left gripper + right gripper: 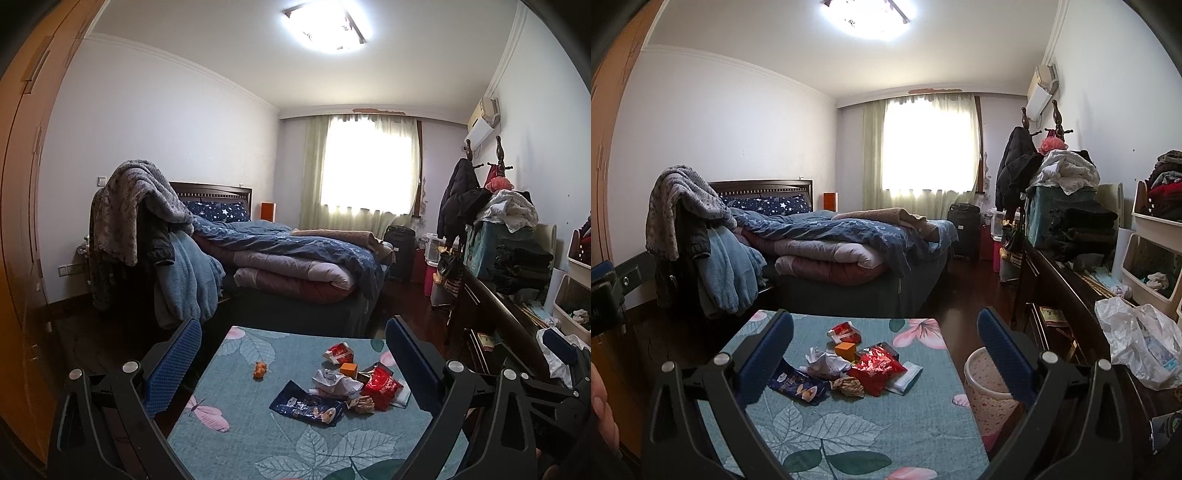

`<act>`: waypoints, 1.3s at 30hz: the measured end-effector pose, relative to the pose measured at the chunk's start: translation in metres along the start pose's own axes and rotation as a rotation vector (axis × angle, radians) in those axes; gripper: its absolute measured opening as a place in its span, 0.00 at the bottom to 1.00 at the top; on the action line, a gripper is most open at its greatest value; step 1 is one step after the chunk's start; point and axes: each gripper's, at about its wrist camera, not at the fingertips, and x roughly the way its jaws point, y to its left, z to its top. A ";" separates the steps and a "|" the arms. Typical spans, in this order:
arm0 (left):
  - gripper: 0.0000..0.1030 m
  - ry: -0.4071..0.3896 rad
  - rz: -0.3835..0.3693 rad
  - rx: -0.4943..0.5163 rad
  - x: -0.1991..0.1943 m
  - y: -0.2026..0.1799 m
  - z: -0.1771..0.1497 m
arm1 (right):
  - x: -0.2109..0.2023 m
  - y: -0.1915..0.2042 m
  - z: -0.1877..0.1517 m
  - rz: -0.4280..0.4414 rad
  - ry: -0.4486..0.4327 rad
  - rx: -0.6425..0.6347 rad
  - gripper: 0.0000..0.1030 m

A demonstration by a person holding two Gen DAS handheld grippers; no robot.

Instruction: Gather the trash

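Trash lies in a heap on a small table with a teal leaf-print cloth [306,450] [879,424]: a blue snack bag [308,404] [799,384], a red wrapper [380,386] [877,369], white crumpled paper [334,382] [827,363], a brown paper ball [360,404] [847,386], an orange box [349,368] [846,349], a red-white carton [340,352] [844,332] and an orange scrap [260,369]. My left gripper [291,369] is open and empty above the table's near side. My right gripper [884,363] is open and empty, spanning the heap from above.
A pink wastebasket [988,391] stands on the floor right of the table. A dark dresser [1071,295] with a white plastic bag [1141,343] runs along the right. A bed [849,254] with piled quilts lies behind the table. A wardrobe [22,221] stands left.
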 end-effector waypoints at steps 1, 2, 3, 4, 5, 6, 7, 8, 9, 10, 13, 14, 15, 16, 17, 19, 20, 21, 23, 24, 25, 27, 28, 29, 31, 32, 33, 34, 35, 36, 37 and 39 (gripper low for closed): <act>0.96 -0.001 -0.002 0.001 0.000 -0.002 0.000 | 0.001 -0.001 0.000 0.000 -0.001 0.001 0.97; 0.96 -0.001 -0.003 0.003 0.001 -0.003 0.001 | 0.001 -0.001 0.000 0.000 -0.001 0.002 0.97; 0.96 -0.003 -0.006 0.005 0.001 -0.005 0.000 | 0.002 -0.002 0.000 0.000 -0.002 0.003 0.97; 0.96 -0.003 -0.008 0.007 0.002 -0.006 0.001 | 0.002 -0.002 0.000 -0.001 -0.001 0.002 0.97; 0.96 -0.002 -0.009 0.009 0.002 -0.006 0.001 | 0.002 -0.002 0.000 0.000 0.000 0.002 0.97; 0.96 -0.002 -0.009 0.008 0.002 -0.006 0.000 | 0.002 -0.002 0.000 0.001 0.000 0.001 0.97; 0.96 -0.003 -0.009 0.007 0.002 -0.007 0.001 | 0.002 -0.002 0.000 0.002 -0.001 0.001 0.97; 0.96 -0.002 -0.012 0.006 0.002 -0.007 0.001 | 0.002 -0.002 -0.001 0.002 0.000 0.000 0.97; 0.97 0.000 -0.014 0.004 0.003 -0.007 0.000 | 0.002 -0.003 -0.001 0.001 0.001 0.000 0.97; 0.96 0.001 -0.015 0.003 0.003 -0.008 0.000 | 0.003 -0.003 -0.001 0.003 0.002 -0.001 0.97; 0.96 0.002 -0.009 0.006 0.004 -0.009 -0.001 | 0.006 -0.003 -0.003 0.005 0.011 -0.004 0.97; 0.96 0.004 -0.009 0.006 0.004 -0.008 -0.002 | 0.007 -0.004 -0.004 0.006 0.013 -0.003 0.97; 0.96 0.009 -0.007 0.006 0.006 -0.009 -0.003 | 0.009 -0.003 -0.005 0.007 0.016 -0.002 0.97; 0.96 0.012 -0.005 0.007 0.009 -0.009 -0.004 | 0.013 -0.003 -0.007 0.008 0.023 -0.002 0.97; 0.96 0.017 -0.002 0.006 0.011 -0.008 -0.006 | 0.018 -0.003 -0.008 0.009 0.032 -0.002 0.97; 0.96 0.035 0.012 0.003 0.021 -0.005 -0.012 | 0.027 -0.001 -0.014 0.011 0.055 -0.006 0.97; 0.96 0.044 0.017 0.001 0.024 -0.003 -0.015 | 0.033 0.000 -0.016 0.012 0.070 -0.009 0.97; 0.96 0.064 0.027 -0.001 0.032 0.001 -0.020 | 0.042 0.001 -0.022 0.013 0.096 -0.016 0.97; 0.96 0.114 0.048 -0.007 0.049 0.009 -0.031 | 0.056 0.004 -0.030 0.013 0.133 -0.028 0.97; 0.96 0.154 0.061 -0.011 0.061 0.014 -0.040 | 0.065 0.005 -0.036 0.012 0.156 -0.033 0.97; 0.96 0.191 0.070 -0.014 0.073 0.019 -0.047 | 0.076 0.006 -0.042 0.012 0.184 -0.037 0.97; 0.96 0.260 0.088 -0.014 0.097 0.027 -0.063 | 0.097 0.007 -0.055 0.023 0.233 -0.038 0.97; 0.96 0.288 0.098 -0.013 0.109 0.030 -0.070 | 0.106 0.008 -0.060 0.030 0.250 -0.034 0.97; 0.96 0.315 0.109 -0.010 0.119 0.032 -0.076 | 0.116 0.008 -0.066 0.034 0.273 -0.027 0.97; 0.96 0.362 0.126 -0.006 0.145 0.036 -0.088 | 0.134 0.009 -0.077 0.041 0.307 -0.018 0.97; 0.96 0.382 0.135 -0.008 0.157 0.038 -0.091 | 0.141 0.009 -0.082 0.043 0.321 -0.015 0.97; 0.96 0.407 0.145 -0.009 0.173 0.039 -0.095 | 0.151 0.010 -0.087 0.043 0.342 -0.013 0.97; 0.96 0.418 0.146 -0.012 0.187 0.040 -0.097 | 0.158 0.010 -0.090 0.045 0.354 -0.013 0.97; 0.96 0.434 0.154 -0.018 0.206 0.042 -0.099 | 0.164 0.010 -0.093 0.046 0.366 -0.012 0.97; 0.96 0.444 0.162 -0.022 0.222 0.044 -0.099 | 0.172 0.010 -0.097 0.049 0.379 -0.011 0.97; 0.96 0.447 0.164 -0.025 0.235 0.045 -0.102 | 0.177 0.010 -0.101 0.052 0.384 -0.009 0.97; 0.96 0.475 0.186 -0.019 0.274 0.052 -0.108 | 0.188 0.009 -0.105 0.057 0.400 -0.004 0.97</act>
